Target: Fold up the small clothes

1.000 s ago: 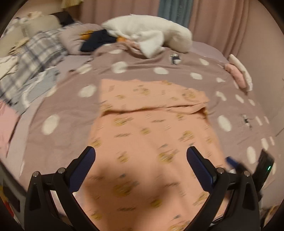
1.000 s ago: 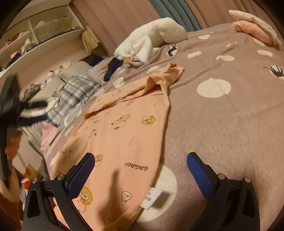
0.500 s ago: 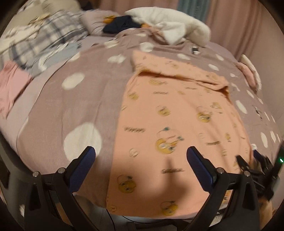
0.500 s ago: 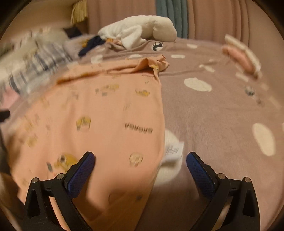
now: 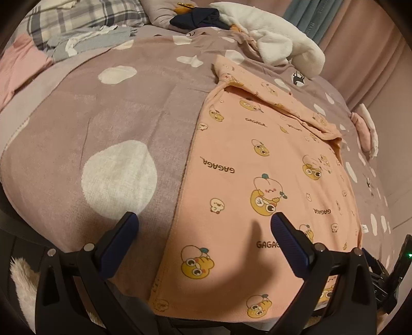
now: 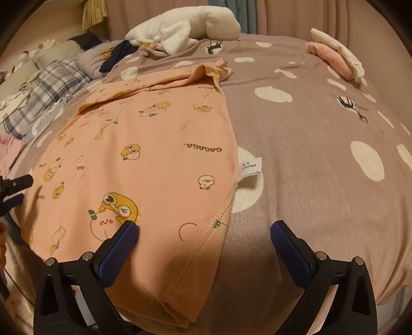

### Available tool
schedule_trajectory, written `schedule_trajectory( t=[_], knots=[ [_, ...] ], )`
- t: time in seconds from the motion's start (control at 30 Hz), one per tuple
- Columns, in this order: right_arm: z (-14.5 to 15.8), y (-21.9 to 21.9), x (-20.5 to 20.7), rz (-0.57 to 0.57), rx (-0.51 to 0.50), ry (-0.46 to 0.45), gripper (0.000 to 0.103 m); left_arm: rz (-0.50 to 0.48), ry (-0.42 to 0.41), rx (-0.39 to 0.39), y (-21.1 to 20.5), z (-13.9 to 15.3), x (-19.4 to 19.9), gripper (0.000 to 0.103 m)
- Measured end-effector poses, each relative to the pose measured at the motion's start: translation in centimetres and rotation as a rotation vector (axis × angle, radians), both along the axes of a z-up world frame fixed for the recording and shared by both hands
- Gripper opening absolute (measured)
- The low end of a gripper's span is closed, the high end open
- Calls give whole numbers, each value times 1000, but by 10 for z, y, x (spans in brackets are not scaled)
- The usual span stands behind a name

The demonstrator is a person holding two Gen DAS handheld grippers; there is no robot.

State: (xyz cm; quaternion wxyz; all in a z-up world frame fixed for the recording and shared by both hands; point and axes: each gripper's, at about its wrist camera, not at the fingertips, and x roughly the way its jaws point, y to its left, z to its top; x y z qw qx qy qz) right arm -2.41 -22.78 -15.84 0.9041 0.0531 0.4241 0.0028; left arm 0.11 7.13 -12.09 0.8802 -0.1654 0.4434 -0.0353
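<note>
A peach shirt printed with cartoon ducks and "GAGAGA" lies flat on the mauve spotted bedspread, its far end folded over. My left gripper is open, straddling the shirt's near left edge. In the right wrist view the same shirt fills the left half, a white size label sticking out of its right edge. My right gripper is open over the shirt's near right hem corner, its left finger above the cloth. Part of the left gripper shows at that view's left edge.
A white plush blanket and dark garment lie at the bed's far end. Plaid bedding and pink cloth lie far left. Folded pink and white clothes rest at the far right.
Both grippers have dropped toward the near edge of the bed and spread apart, the left to the shirt's left edge, the right to its right hem corner. Both stayed open.
</note>
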Motion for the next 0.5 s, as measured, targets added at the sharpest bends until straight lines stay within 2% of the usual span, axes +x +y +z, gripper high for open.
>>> schedule_trajectory(
  t=[0.2,0.27,0.37,0.4,0.5],
  knots=[
    [3,-1,3,-33,27,42,102,-96,49,-1,5,3,2,102],
    [6,-5,0,-57,85,42,102,-120,101,-17,14,2,1,102],
    [9,-8,-3,-37,144,61,102,-171,117,-140,33,1,-7,102],
    [10,-10,-4,-28,165,68,102,-170,131,-220,44,-2,-11,102],
    [11,-19,-10,-46,268,69,102,-162,163,-384,61,-9,-20,102]
  ],
)
